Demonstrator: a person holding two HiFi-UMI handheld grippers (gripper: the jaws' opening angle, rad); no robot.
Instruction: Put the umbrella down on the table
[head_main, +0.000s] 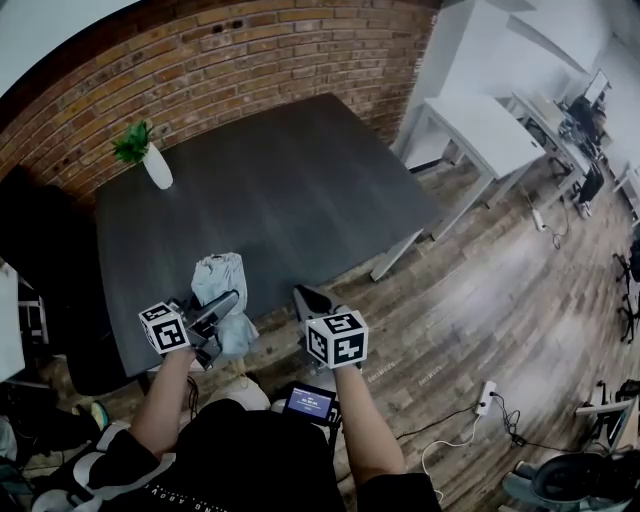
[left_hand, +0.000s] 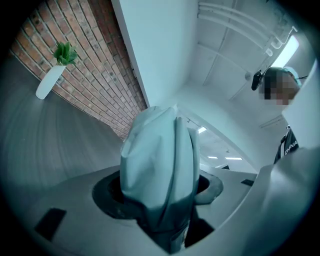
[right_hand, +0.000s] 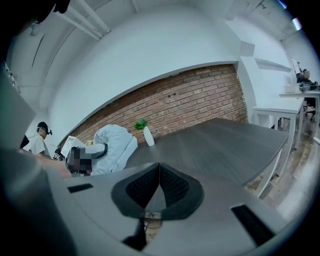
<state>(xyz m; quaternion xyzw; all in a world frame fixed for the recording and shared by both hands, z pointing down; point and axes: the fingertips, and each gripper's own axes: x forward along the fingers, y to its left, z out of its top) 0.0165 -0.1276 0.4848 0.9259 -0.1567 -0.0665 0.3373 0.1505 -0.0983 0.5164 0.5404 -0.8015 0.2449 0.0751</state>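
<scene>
One folded pale umbrella (head_main: 220, 275) sits in the left gripper (head_main: 215, 312), whose two jaws stand partly apart and clamp round the bundle's lower part; in the left gripper view the cloth fills the gap between them and rises past the tips. In the head view the umbrella hangs at the near edge of the one dark table (head_main: 290, 190), its far end over the tabletop and the rest over the wooden floor (head_main: 480, 300). It is held in the gripper, not lying on the table, and I cannot tell whether any of it touches the top. The right gripper (head_main: 308, 298) is just beside it, at the same near edge; its two jaws are pressed together with nothing between them, as the right gripper view shows plainly. There are two grippers, each carrying one marker cube. On the table stands one white vase (head_main: 157, 168) with one green plant (head_main: 132, 142), at the far left corner by the brick wall (head_main: 220, 60), well apart from the umbrella. One white table (head_main: 480, 130) stands near the dark table's right side, with more desks farther back. One small lit screen (head_main: 310, 402) sits at the person's waist, and one power strip (head_main: 487, 397) lies on the floor
</scene>
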